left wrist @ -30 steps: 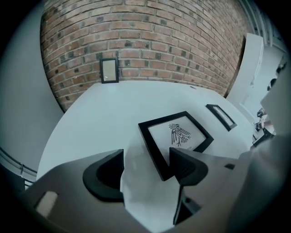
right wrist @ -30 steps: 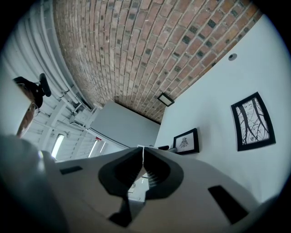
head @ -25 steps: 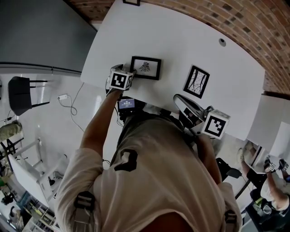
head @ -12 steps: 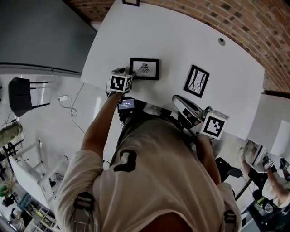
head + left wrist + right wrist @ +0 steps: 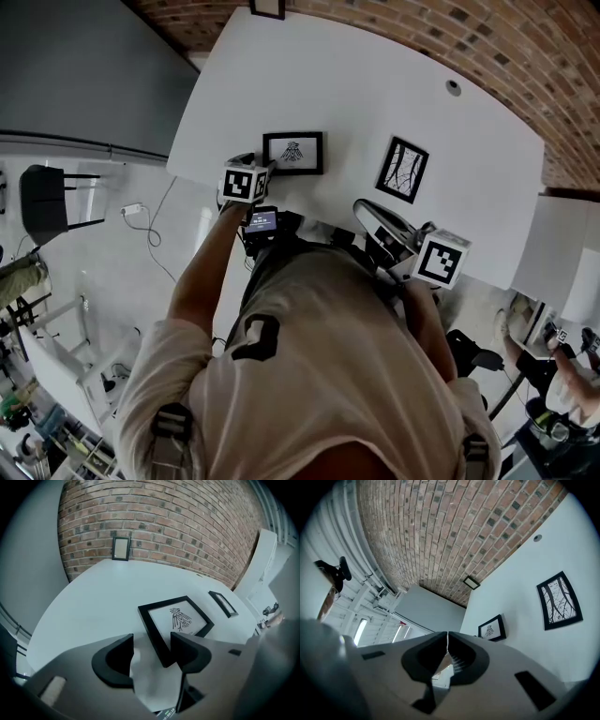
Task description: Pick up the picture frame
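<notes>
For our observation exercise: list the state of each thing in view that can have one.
Bird picture frame: flat on table, not lifted.
Left hand-held gripper: open, jaws just been closing, that frame's corner between them.
Right hand-held gripper: shut, empty.
Branch picture frame: flat, untouched.
Small frame: upright against brick wall.

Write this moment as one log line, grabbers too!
left gripper: jaws just been closing, corner of bird picture frame between them, no grip yet | right gripper: shut, empty | table: frame lying flat
</notes>
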